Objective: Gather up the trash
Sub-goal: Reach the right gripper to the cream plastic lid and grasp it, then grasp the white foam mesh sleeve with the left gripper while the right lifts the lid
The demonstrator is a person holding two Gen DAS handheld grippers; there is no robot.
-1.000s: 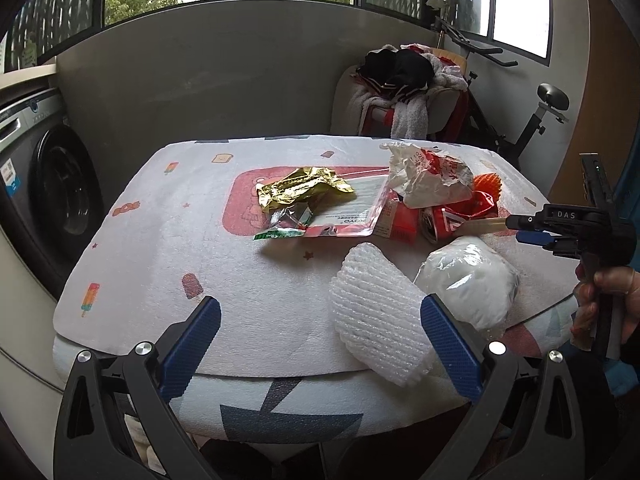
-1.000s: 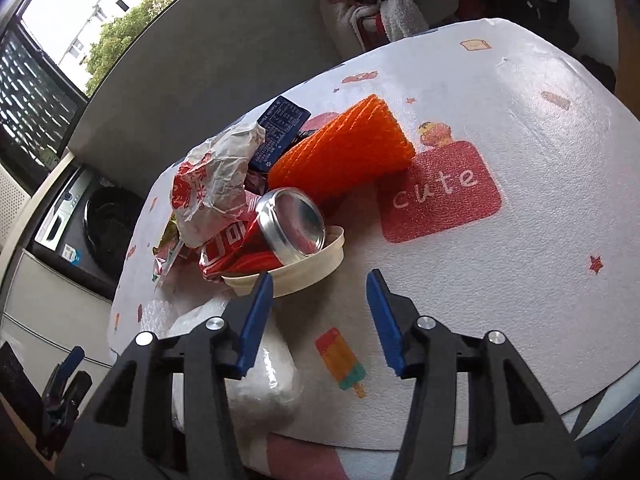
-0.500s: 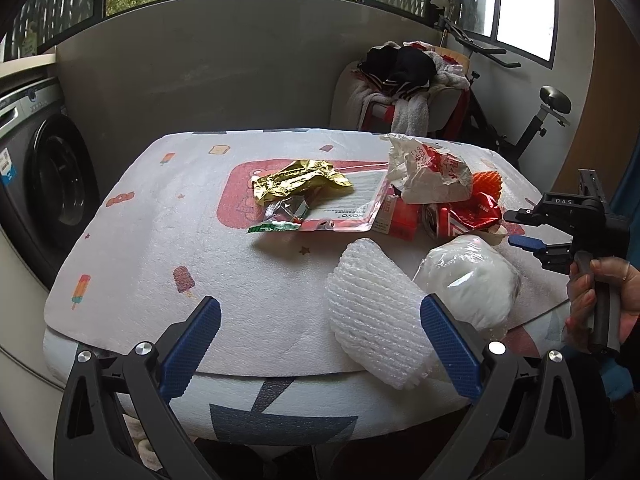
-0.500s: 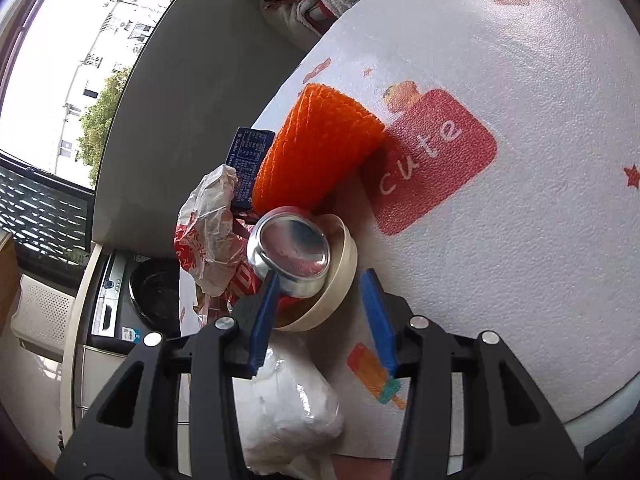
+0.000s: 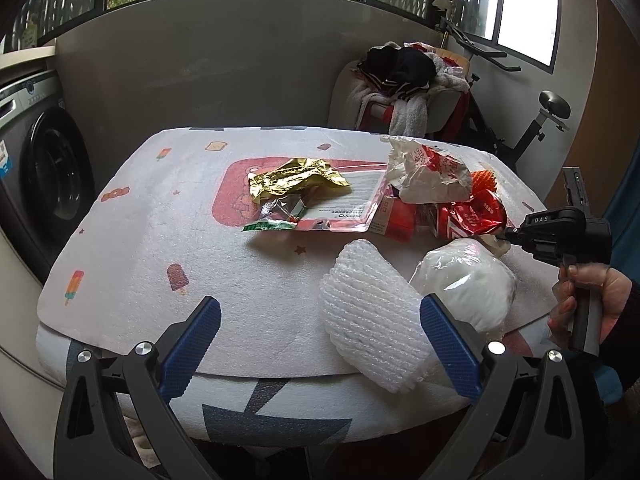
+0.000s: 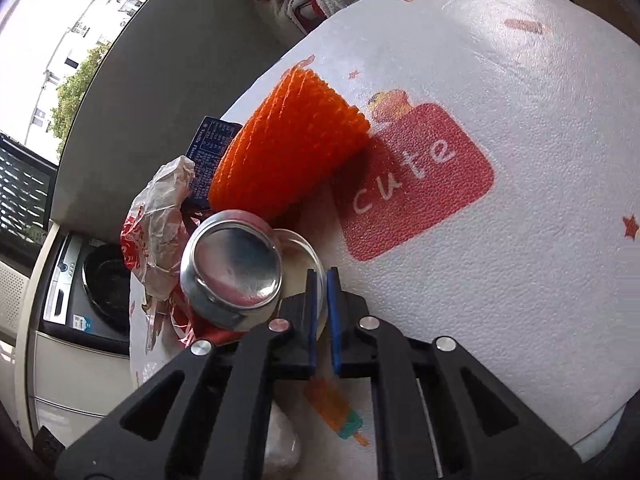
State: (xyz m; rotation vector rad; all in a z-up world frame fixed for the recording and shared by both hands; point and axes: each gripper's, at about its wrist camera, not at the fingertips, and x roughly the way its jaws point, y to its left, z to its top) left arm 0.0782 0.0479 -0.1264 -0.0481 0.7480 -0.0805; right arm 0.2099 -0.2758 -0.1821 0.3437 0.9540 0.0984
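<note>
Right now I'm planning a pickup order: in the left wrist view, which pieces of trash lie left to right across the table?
Gold foil wrapper → white foam net sleeve → white plastic bag → right hand-held gripper.

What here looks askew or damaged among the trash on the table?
The red can lies tipped on its side, its crumpled body resting in the shallow cream lid, whose rim the right gripper has just closed on. Otherwise only loose wrappers; no spill visible.
</note>
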